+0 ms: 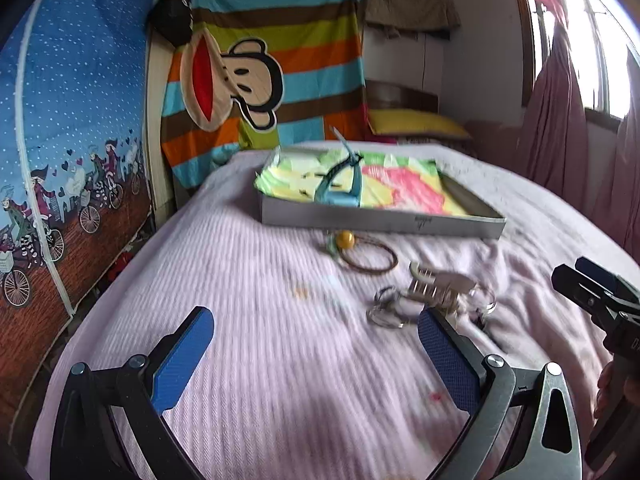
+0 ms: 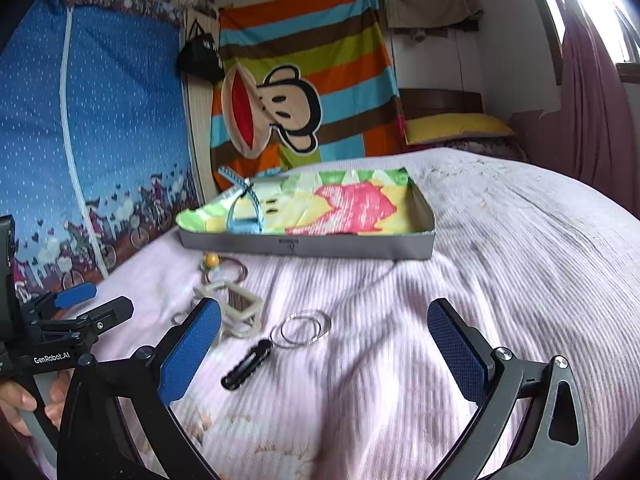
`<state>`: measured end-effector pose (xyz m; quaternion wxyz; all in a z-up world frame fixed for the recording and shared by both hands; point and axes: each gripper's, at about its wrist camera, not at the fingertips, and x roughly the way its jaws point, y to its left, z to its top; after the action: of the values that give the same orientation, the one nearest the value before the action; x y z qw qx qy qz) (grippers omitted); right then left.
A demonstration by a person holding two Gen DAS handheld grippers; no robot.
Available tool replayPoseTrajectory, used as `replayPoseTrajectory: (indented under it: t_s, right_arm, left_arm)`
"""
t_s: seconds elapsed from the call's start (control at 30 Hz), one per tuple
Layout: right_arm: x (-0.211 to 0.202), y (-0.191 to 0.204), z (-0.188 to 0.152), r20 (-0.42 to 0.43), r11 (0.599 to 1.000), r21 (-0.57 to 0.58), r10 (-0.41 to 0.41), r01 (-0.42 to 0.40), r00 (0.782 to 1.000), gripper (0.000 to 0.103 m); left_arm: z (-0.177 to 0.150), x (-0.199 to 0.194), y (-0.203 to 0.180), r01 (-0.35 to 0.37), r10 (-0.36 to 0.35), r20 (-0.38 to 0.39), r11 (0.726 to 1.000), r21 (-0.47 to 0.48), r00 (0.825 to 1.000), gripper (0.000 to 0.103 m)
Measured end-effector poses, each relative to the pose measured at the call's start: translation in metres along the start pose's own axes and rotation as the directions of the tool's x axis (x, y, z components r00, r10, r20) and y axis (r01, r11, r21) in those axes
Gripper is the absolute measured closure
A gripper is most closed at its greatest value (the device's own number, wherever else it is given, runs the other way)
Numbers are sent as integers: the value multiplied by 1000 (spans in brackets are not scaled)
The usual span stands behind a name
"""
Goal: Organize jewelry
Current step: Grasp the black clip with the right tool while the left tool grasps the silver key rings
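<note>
On a pink bedspread point(image 2: 480, 248), barely begun: only a blue hairband point(image 2: 244, 216) in the tray point(image 2: 304, 246), with rings point(image 2: 300, 328), black clip point(image 2: 246, 364), pale claw clip point(image 2: 240, 308) and beaded hair tie point(image 2: 224, 268) loose beside it, left gripper point(image 1: 316, 356) and right gripper point(image 2: 324, 352) spread wide, empty.

I see a bed point(image 1: 248, 360) with a pale pink cover. A striped monkey cloth point(image 1: 272, 76) hangs on the wall. Bright light comes in the window point(image 1: 600, 60) by the pink curtain point(image 1: 556, 120).
</note>
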<state>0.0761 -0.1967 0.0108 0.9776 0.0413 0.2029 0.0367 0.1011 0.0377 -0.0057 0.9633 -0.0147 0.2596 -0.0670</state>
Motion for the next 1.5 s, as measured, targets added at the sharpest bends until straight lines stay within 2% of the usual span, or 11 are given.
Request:
replayPoseTrajectory:
  t_s: [0.23,0.3,0.53,0.63,0.7,0.83,0.97,1.1,1.23,1.37,1.5]
  right_arm:
    - [15,5,-9,-85,999,-17,26,-28,996,2]
    - [18,8,-10,-101,999,-23,33,-36,994,6]
    - [30,16,-16,-165,992,-10,119,-122,979,43]
    - [34,22,-19,-180,988,-17,146,-152,973,57]
    - [36,28,-21,-192,984,-30,164,-173,968,61]
    - [41,36,-24,-217,979,-44,187,-201,958,73]
    - [47,38,-28,-246,978,-37,192,-207,950,73]
    - [52,37,-31,-269,978,-15,196,-207,943,73]
    - [55,37,-33,-277,979,-12,194,-206,941,73]
    - [56,39,-34,-283,979,-11,191,-203,940,73]
    - [58,40,-35,-291,979,-9,194,-205,937,77]
  left_arm:
    - [0,11,5,24,-25,-66,999,-22,997,0]
    - [0,14,5,31,-34,-81,999,-33,996,0]
    - [3,17,4,80,-82,-89,996,-34,993,1]
    - [4,19,2,103,-105,-94,994,-31,990,10]
    - [4,22,-1,120,-122,-108,992,-26,987,13]
    - [6,28,-6,151,-152,-123,988,-14,981,28]
    - [7,34,-12,180,-179,-153,984,-7,972,41]
    - [10,43,-15,227,-231,-194,973,-41,953,52]
    - [10,53,-16,249,-258,-230,966,-66,938,70]
    - [8,60,-18,266,-278,-265,960,-83,923,77]
    - [7,64,-17,256,-275,-277,961,-103,921,89]
